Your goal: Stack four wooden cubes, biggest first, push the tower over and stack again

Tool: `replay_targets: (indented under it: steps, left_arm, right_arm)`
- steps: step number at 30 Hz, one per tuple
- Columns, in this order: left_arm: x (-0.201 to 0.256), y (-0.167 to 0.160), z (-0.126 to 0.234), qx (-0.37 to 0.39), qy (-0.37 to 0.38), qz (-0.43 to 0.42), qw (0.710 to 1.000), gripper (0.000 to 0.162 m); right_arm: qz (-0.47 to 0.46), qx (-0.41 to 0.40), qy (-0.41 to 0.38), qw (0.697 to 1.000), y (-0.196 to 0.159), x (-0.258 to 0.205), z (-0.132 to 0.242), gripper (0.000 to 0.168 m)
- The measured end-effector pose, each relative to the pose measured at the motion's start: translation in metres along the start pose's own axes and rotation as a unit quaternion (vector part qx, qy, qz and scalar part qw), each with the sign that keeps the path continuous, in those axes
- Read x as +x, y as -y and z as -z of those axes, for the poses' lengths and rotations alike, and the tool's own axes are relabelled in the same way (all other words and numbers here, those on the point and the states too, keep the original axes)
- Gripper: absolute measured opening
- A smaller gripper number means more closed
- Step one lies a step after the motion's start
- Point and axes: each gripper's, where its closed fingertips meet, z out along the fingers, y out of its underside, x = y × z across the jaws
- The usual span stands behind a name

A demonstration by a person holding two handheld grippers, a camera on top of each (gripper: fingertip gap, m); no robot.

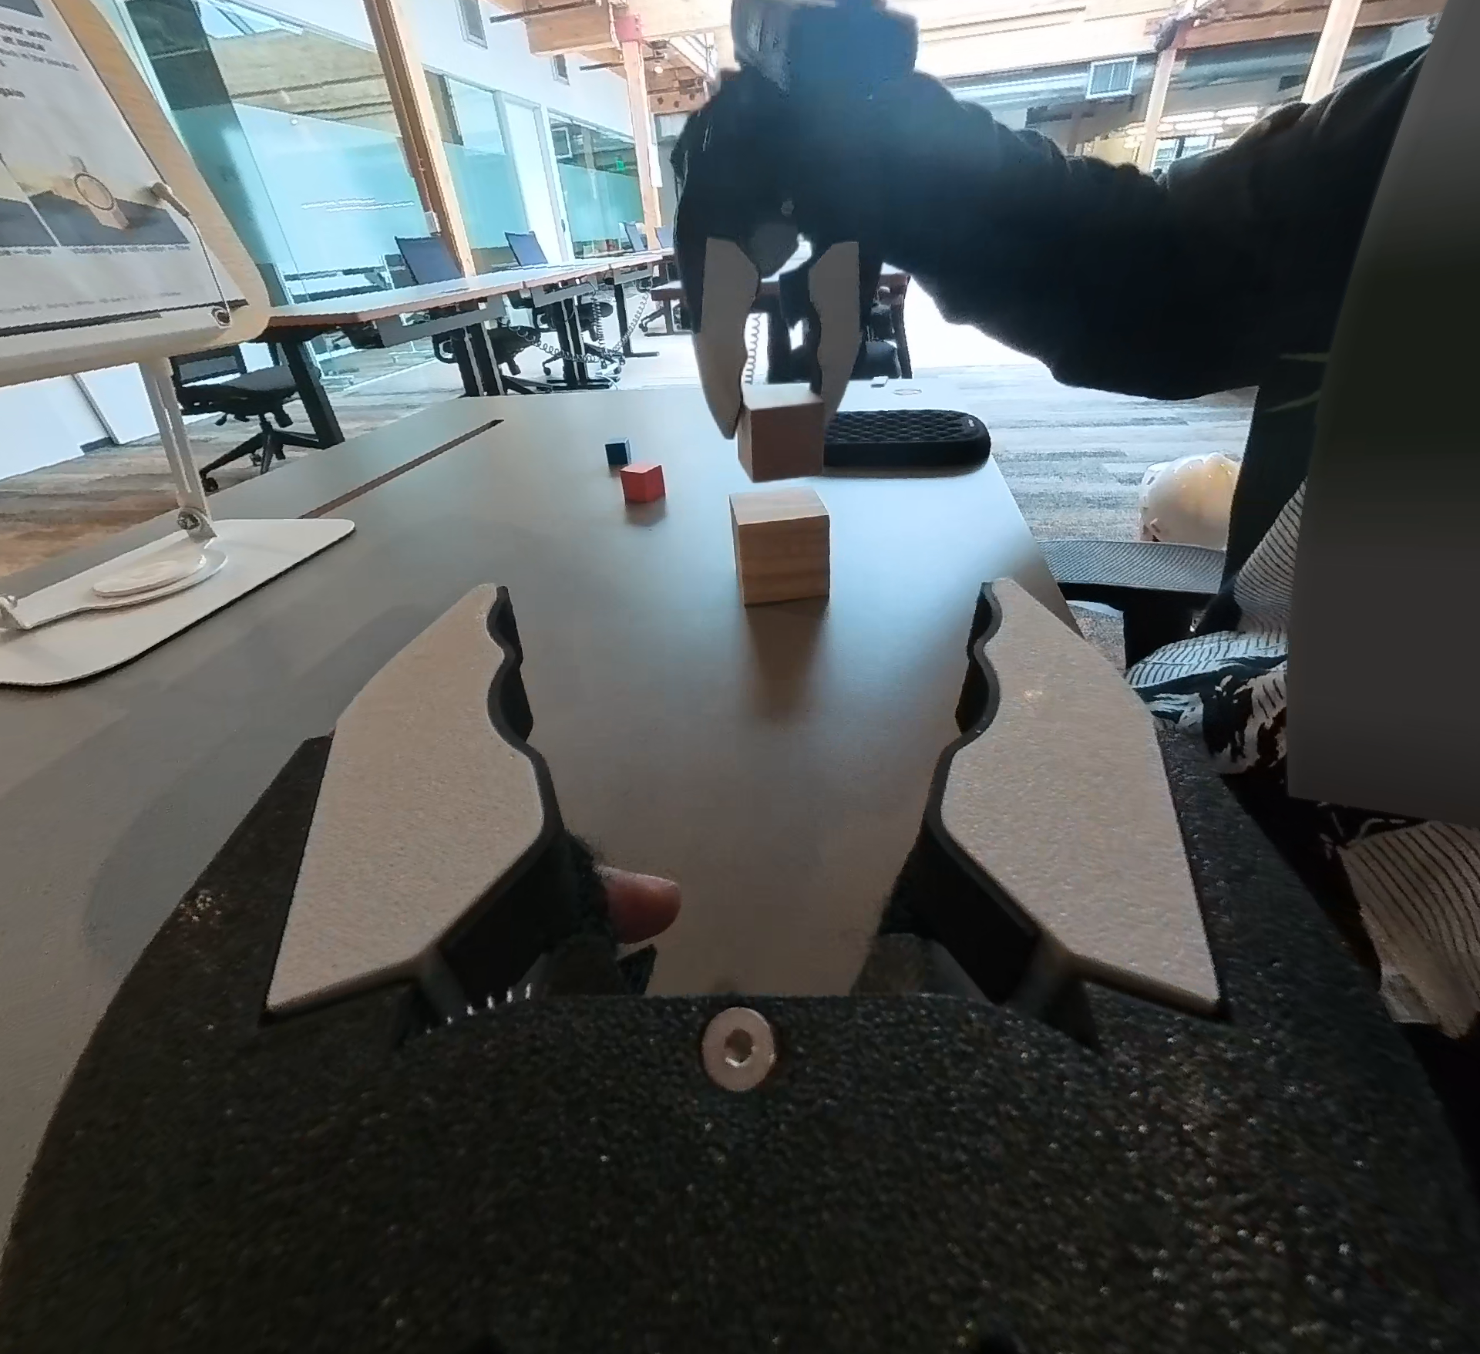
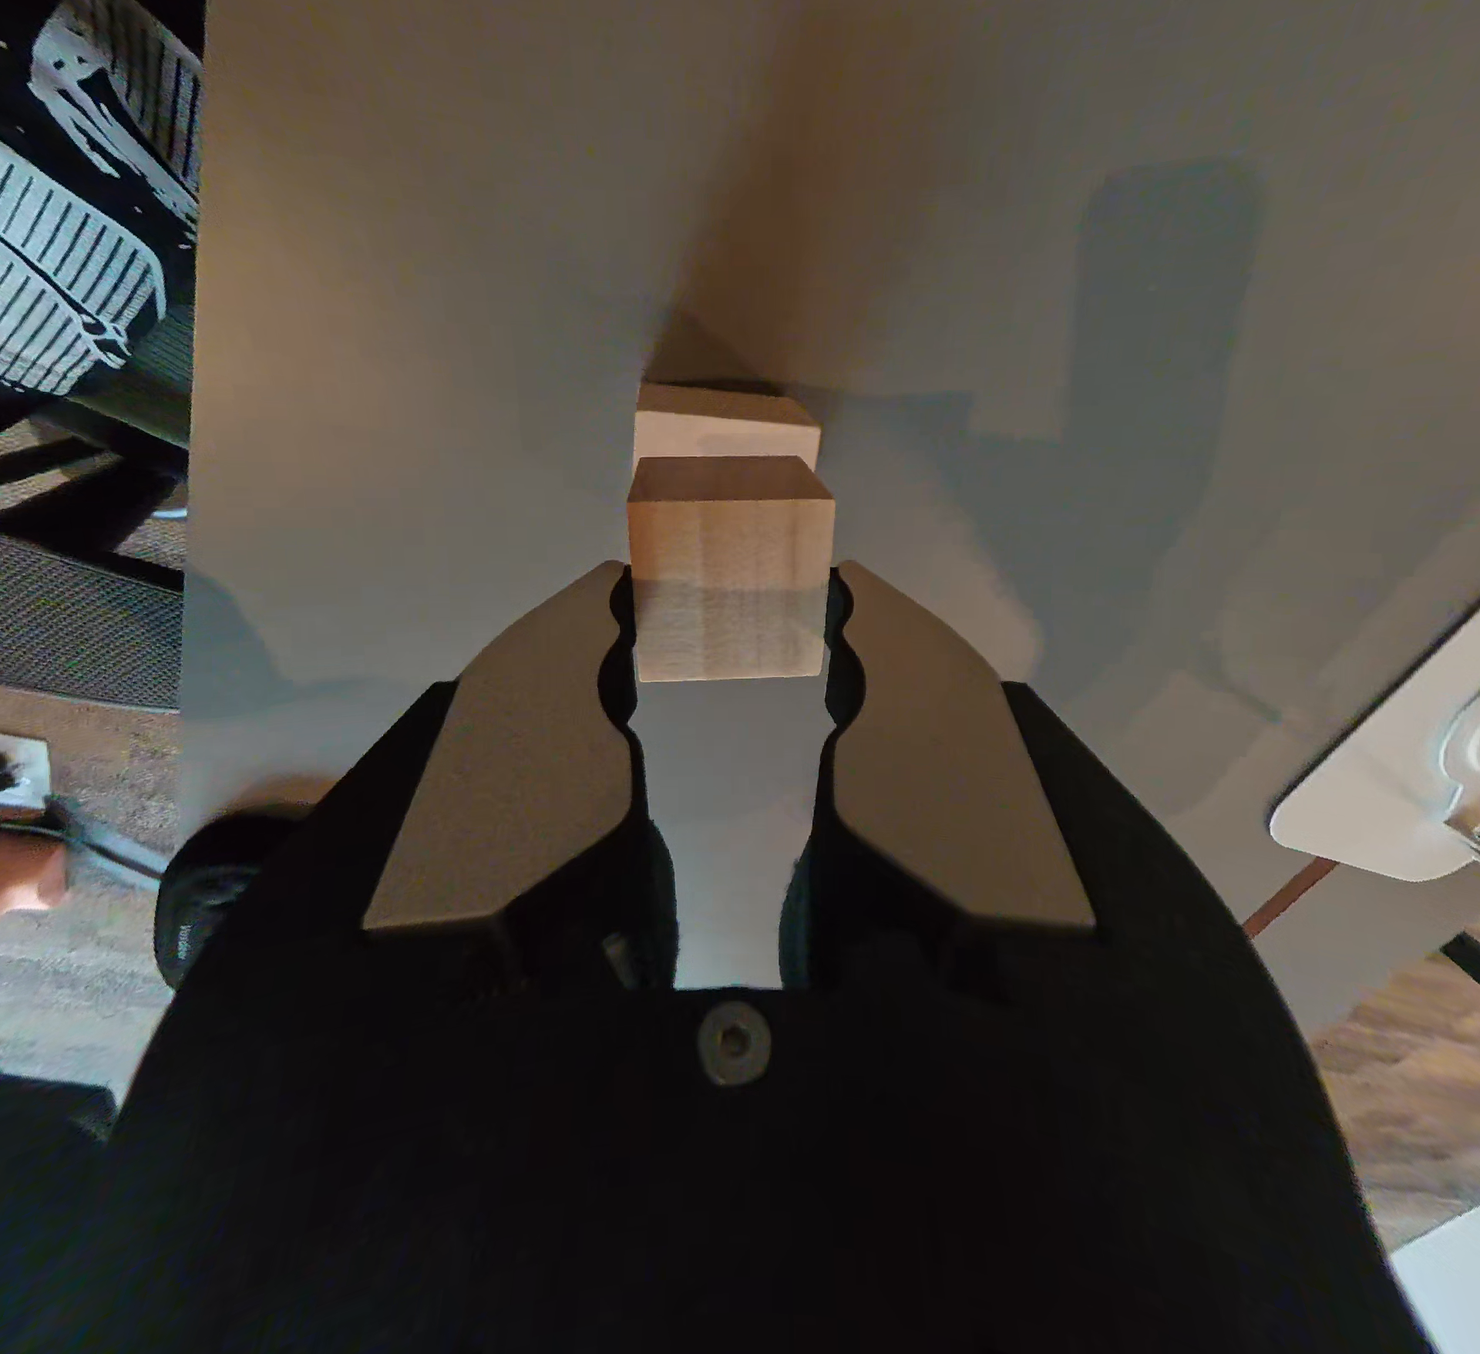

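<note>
The biggest plain wooden cube (image 1: 781, 545) stands on the dark table (image 1: 496, 594). My right gripper (image 1: 781, 414) points down and is shut on a second wooden cube (image 1: 782, 441), held in the air just above and behind the biggest one. In the right wrist view the held cube (image 2: 730, 570) sits between my right gripper (image 2: 730, 582), with the biggest cube (image 2: 725, 426) just beyond it. A small red cube (image 1: 642, 481) and a smaller dark blue cube (image 1: 617, 450) lie farther back left. My left gripper (image 1: 741, 598) is open and empty, low over the near table.
A white tablet stand (image 1: 168, 562) sits on the table's left; its base also shows in the right wrist view (image 2: 1393, 779). A black honeycomb pad (image 1: 905, 438) lies at the far edge. A chair (image 1: 1137, 570) and a person's patterned clothing (image 1: 1217, 683) are at the right.
</note>
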Motion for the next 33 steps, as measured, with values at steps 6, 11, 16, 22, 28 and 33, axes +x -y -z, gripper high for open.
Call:
replay_targets:
  steps: [6,11,16,22,28,33]
  left_arm:
    - [0.0,0.0,0.0,0.001,-0.001,0.002,1.0,0.105]
    - [-0.001,0.001,0.0,0.002,0.0,0.006,1.0,0.104]
    - [-0.001,0.001,0.0,0.003,0.001,0.005,1.0,0.103]
    - [-0.002,0.001,0.001,0.006,0.003,0.007,1.0,0.102]
    - [-0.002,0.002,0.001,0.007,0.004,0.007,1.0,0.102]
    - [-0.002,0.002,0.001,0.007,0.003,0.007,1.0,0.101]
  right_arm:
    - [-0.027,-0.016,0.018,0.999,-0.004,0.0,-0.014,0.045]
    - [-0.047,-0.025,0.016,0.998,-0.006,0.001,-0.019,0.045]
    - [-0.046,-0.023,0.011,0.999,-0.007,0.001,-0.021,0.045]
    - [-0.061,-0.009,0.008,0.998,-0.004,0.001,-0.019,0.053]
    - [-0.07,0.007,-0.01,0.997,-0.012,0.005,-0.005,0.062]
    - [-0.12,-0.003,-0.037,0.992,-0.063,0.022,0.015,0.064]
